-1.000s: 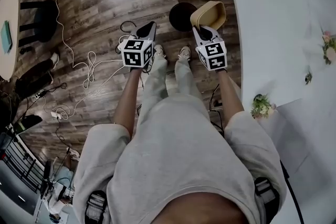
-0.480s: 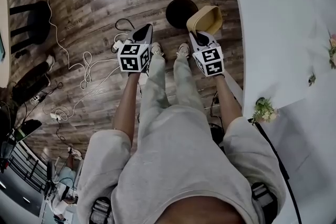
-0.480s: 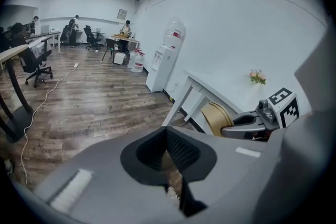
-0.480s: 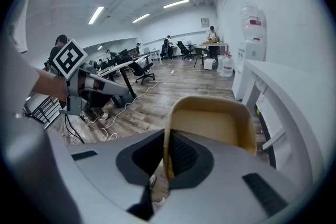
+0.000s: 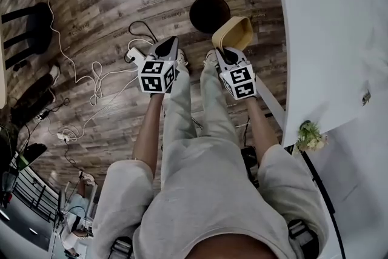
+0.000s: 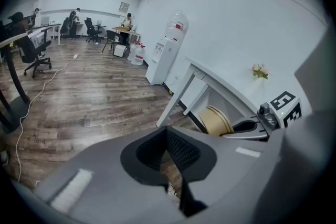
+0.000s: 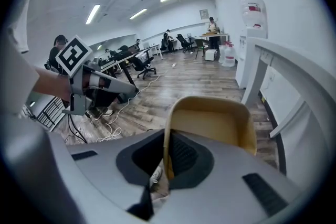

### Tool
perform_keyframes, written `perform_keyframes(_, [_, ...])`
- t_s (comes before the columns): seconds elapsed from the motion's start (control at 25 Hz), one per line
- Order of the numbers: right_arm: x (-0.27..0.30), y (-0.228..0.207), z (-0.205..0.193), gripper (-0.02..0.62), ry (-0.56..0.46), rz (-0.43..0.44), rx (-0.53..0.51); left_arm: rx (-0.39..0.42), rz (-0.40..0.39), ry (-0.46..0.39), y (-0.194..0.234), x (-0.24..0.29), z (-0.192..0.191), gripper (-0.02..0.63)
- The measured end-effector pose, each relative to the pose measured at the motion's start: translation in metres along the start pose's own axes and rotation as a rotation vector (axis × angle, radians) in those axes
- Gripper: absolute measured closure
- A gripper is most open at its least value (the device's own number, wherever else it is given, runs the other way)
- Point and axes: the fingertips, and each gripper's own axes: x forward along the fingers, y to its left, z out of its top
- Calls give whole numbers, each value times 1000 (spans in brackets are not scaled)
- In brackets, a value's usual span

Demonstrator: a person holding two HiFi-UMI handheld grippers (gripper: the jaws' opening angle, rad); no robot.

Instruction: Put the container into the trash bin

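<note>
Floor: wood planks (image 5: 109,3) with loose white cables (image 5: 97,79); a white table (image 5: 327,39) runs off the right edge.
Change: the left gripper (image 5: 168,45) and right gripper (image 5: 225,54) are both lower than a second ago, and the container (image 5: 235,32) is nearer the trash bin (image 5: 208,12).
Right jaws: pinched on the tan container's wall, holding it off the floor.
Left jaws: closed together, nothing between.
Bin: dark, round, on the floor by the table leg.
Unclear: the container's rim overlaps the bin's edge in the head view; probably above it, not inside.

Arms reach downward — left gripper (image 5: 172,42) jaws together, right gripper (image 5: 224,52) jaws clamping the container (image 5: 234,33).
</note>
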Motion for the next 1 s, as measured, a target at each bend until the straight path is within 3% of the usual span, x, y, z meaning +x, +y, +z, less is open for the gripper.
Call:
perform_keyframes(0.48, [45,14,-48,571,23,60,-6,4,-11,20,13,43,-35,595])
perform_keyframes(1.0, [113,-10,-85,571,38,77,17,4,-24,28,36,94,-59,595])
